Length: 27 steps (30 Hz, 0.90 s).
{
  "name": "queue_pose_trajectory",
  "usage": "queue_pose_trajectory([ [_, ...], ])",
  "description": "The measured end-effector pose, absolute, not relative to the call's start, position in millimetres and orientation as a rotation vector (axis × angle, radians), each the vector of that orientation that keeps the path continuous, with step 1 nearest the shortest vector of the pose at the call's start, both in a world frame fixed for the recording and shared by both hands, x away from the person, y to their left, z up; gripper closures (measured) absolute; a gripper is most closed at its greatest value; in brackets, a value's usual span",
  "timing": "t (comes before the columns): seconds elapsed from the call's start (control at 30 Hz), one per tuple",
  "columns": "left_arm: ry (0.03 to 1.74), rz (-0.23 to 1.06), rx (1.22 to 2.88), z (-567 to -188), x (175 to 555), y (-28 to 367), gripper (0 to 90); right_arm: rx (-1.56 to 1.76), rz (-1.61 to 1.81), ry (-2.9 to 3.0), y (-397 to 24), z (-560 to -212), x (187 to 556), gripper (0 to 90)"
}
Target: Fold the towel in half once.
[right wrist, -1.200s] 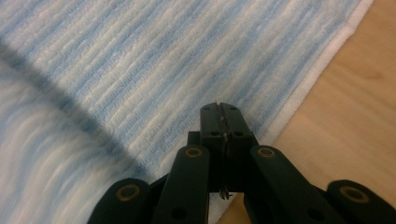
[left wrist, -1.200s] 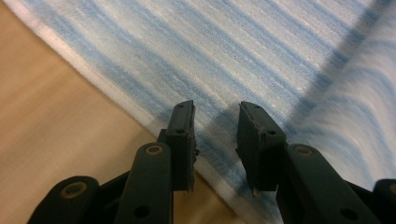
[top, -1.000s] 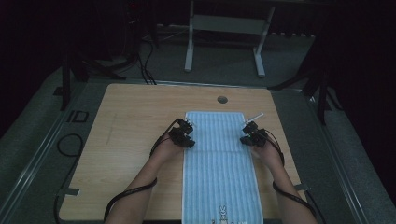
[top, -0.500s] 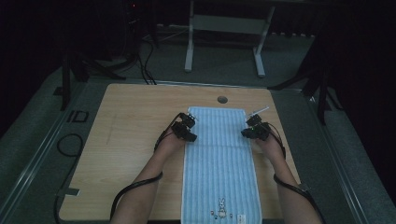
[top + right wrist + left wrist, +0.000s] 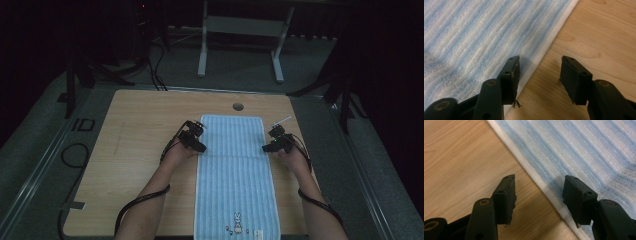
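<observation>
a light wooden table point(image 5: 135, 165) is seen from above, with a small round hole point(image 5: 238, 106) near its far edge. a blue-and-white striped towel point(image 5: 234, 170) is laid flat down the middle of the table, its far end just short of the hole and its near end, marked with a small rabbit motif point(image 5: 236, 220), reaching the near edge. the person's forearms are brought in from below, one on each side of the towel. the left gripper point(image 5: 196, 139) is held at the towel's left edge near the far end, and the right gripper point(image 5: 274, 141) is held at the right edge, roughly opposite. in the left gripper view the left gripper point(image 5: 538, 192) is seen released, its jaws having just been opening: the white hem of the towel point(image 5: 584, 152) runs between the spread pads, untouched, with one pad over wood and the other over cloth. in the right gripper view the right gripper point(image 5: 539, 72) is likewise let go, its jaws having just been opening, with the towel's hem point(image 5: 474, 37) passing under the gap and nothing pinched.
</observation>
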<state>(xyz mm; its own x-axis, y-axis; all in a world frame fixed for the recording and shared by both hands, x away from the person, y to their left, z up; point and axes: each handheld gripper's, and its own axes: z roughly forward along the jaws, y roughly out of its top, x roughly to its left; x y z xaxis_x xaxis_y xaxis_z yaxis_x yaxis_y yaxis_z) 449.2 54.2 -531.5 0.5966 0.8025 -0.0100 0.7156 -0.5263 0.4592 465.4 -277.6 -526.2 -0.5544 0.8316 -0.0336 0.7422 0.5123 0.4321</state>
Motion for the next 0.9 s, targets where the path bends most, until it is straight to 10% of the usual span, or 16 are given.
queue_pose_trajectory([
  [0.2, 1.19, 0.268, 2.403, -531, 448, 52, 50.3, 1.354, 0.585, 2.537, -278, -526, 465, 65.0],
  [0.4, 1.163, 0.208, 2.391, -531, 446, 45, 85.3, 1.31, 0.569, 2.563, -268, -525, 462, 87.3],
  [0.9, 1.121, 0.196, 2.289, -492, 425, 64, 88.2, 1.26, 0.708, 2.503, -279, -488, 444, 88.4],
])
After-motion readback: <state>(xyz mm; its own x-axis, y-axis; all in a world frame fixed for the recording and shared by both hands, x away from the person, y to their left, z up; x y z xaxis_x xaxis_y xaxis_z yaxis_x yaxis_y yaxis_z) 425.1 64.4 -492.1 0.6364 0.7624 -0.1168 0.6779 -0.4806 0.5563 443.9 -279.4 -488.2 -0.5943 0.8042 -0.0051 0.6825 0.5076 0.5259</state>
